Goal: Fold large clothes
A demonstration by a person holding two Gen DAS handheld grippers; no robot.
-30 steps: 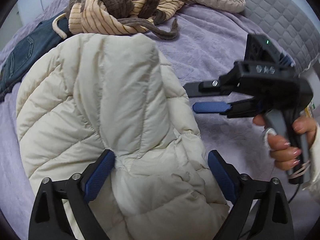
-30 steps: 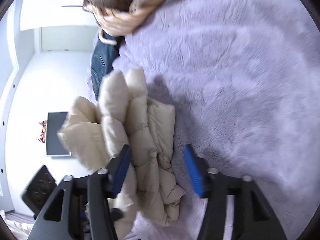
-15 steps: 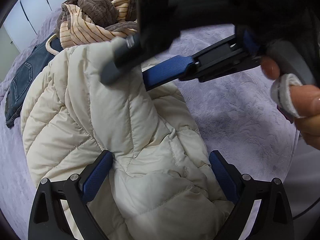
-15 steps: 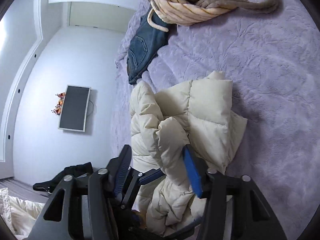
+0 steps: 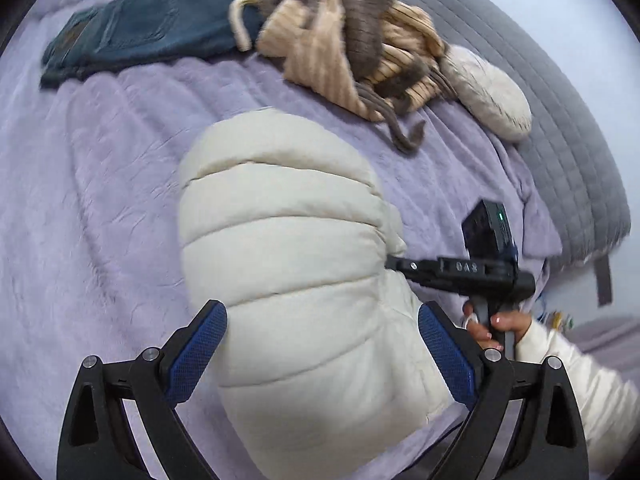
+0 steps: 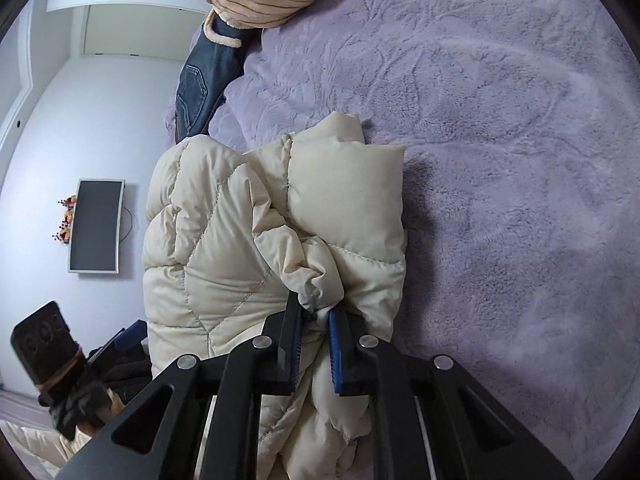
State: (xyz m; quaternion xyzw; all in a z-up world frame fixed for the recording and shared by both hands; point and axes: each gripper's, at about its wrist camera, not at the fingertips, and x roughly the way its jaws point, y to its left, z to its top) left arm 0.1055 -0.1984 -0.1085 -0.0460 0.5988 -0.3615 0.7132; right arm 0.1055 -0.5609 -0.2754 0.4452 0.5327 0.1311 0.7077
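Note:
A cream quilted puffer jacket [image 5: 288, 264] lies bunched on the purple bedspread [image 5: 92, 200]. My left gripper [image 5: 322, 354] is open, its blue pads wide apart on either side of the jacket's near end. My right gripper [image 6: 316, 344] is shut on a fold of the jacket [image 6: 320, 280] at its edge. The right gripper also shows in the left wrist view [image 5: 460, 270], at the jacket's right side, its fingertips hidden behind the fabric. The jacket in the right wrist view [image 6: 224, 240] is folded over itself.
Folded blue jeans [image 5: 144, 36] and a heap of tan-and-brown striped clothing [image 5: 352, 52] lie at the bed's far side. A pale cushion [image 5: 488, 96] rests by the grey quilted headboard [image 5: 576, 128]. A wall monitor [image 6: 96, 226] shows beyond the bed's edge.
My right gripper has closed on a fold of the jacket. The left gripper's view has swung to face the jacket from another side; its jaws stay open.

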